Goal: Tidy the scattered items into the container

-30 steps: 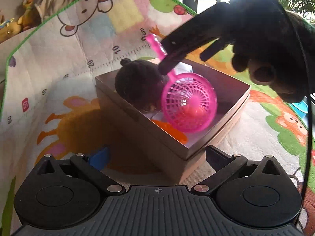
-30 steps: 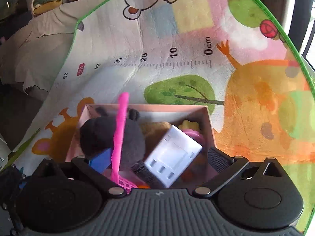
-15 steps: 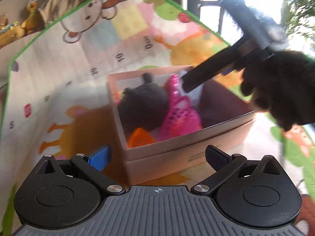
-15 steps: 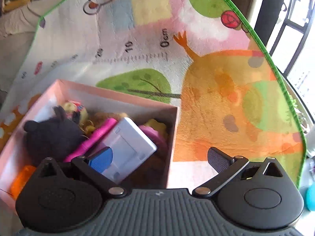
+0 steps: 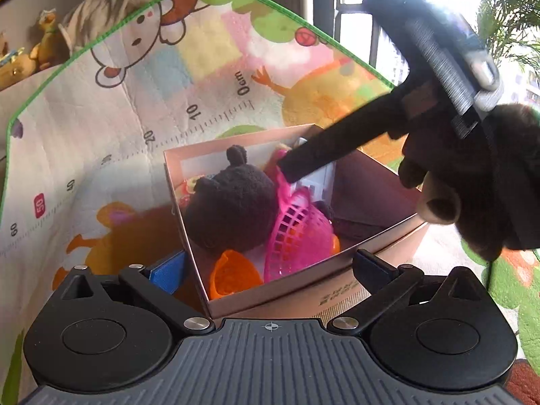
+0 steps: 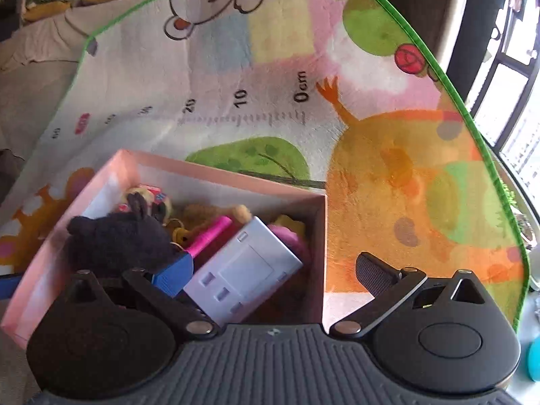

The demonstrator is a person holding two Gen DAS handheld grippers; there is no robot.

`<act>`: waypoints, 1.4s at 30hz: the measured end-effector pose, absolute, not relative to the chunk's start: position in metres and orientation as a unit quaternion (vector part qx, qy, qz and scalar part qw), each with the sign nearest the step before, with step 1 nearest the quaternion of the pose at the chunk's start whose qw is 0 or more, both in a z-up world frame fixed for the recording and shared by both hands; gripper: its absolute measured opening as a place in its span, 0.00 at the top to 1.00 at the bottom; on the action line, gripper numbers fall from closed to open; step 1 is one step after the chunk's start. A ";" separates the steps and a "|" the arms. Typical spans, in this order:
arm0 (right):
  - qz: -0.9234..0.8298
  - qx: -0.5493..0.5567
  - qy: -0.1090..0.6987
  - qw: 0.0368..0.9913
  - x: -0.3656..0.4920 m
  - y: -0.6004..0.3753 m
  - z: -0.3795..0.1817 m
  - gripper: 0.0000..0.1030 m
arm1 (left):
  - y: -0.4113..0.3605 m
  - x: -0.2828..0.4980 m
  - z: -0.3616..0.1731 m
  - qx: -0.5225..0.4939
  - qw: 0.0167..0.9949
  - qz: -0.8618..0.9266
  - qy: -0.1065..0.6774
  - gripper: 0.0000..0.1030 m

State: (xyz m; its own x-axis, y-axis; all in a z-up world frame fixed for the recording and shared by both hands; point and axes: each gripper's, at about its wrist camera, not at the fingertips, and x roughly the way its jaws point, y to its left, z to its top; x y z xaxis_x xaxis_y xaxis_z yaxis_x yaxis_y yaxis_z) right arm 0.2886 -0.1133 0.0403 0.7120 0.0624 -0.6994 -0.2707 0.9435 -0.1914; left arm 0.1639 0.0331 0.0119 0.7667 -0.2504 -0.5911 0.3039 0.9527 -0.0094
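Several toys lie packed inside the pink cardboard box that stands on the colourful play mat. From the left wrist view, a dark plush toy fills the box's left side, with a pink mesh scoop leaning against its right flank and an orange plastic piece in the near corner. A white plastic block shows at the far side, partly behind the scoop's handle.

The left gripper hovers low over the near edge of the box; its jaws are spread wide with nothing between them, the blue-padded finger outside the box's left wall and the black one over the near right rim.

The right gripper, held by a dark-gloved hand, reaches in from the right above the box, its tip just over the scoop's handle and the white block. In its own wrist view the right gripper is released as well, fingers well apart and empty: the blue finger sits over the plush toy and the pink handle, the black finger beyond the box's right wall, over the mat. Small yellowish toys crowd the far part of the box.
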 end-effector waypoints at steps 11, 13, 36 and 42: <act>0.093 0.012 0.300 0.949 0.229 -0.177 0.053 0.00 | 0.033 0.151 0.006 0.039 0.941 -0.133 0.308 0.00; 0.106 0.032 0.296 0.949 0.201 -0.185 0.049 0.00 | 0.034 0.135 0.002 0.028 0.943 -0.123 0.309 0.00; 0.087 -0.027 0.346 0.934 0.134 -0.186 -0.022 0.00 | 0.016 0.111 -0.033 0.005 0.941 0.020 0.337 0.00; 0.082 -0.030 0.341 0.936 0.134 -0.185 -0.022 0.00 | 0.020 0.112 -0.034 -0.005 0.940 0.016 0.340 0.00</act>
